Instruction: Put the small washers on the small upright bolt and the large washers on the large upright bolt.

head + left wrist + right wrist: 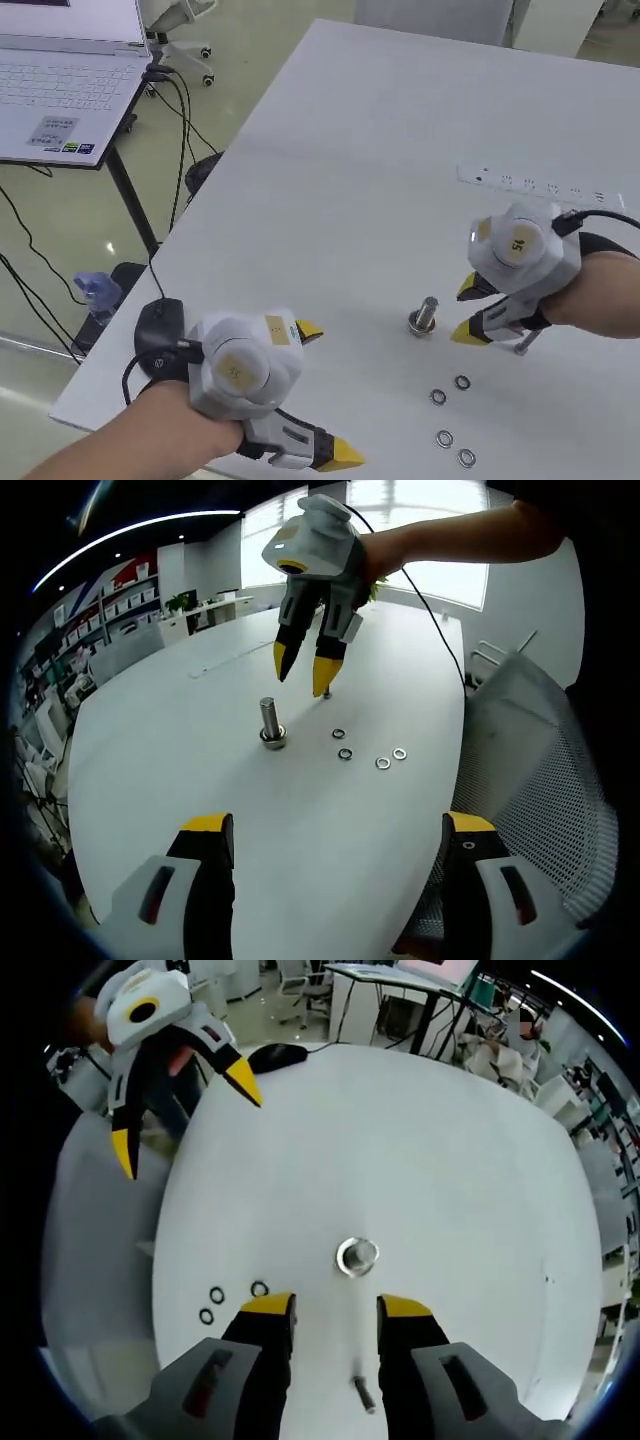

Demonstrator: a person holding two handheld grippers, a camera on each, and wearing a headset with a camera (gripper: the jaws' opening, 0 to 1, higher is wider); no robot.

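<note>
Washers (444, 438) lie loose on the white table (330, 160). There are four rings in a cluster at about 5 o'clock from the large bolt (425, 314) in the head view. None is threaded yet, as far as I can judge. The collar at that bolt's foot could be its head or a washer; I cannot tell.

My right gripper (466, 312) hovers just at 3 o'clock of the large bolt, its jaws parted to a middling gap with nothing between them. I read that as lined up on the bolts rather than on the rings. The small bolt (524, 344) sits beneath it, at 4 o'clock from the large one, partly hidden.

My left gripper (328, 392) hangs at 8 o'clock near the table's edge, jaws spread wide and empty, parked clear of the work.

The large bolt's long axis stands vertical, free end up, ready to take rings from above. The small bolt looks upright too, perhaps leaning slightly, but it is too thin to be sure.
</note>
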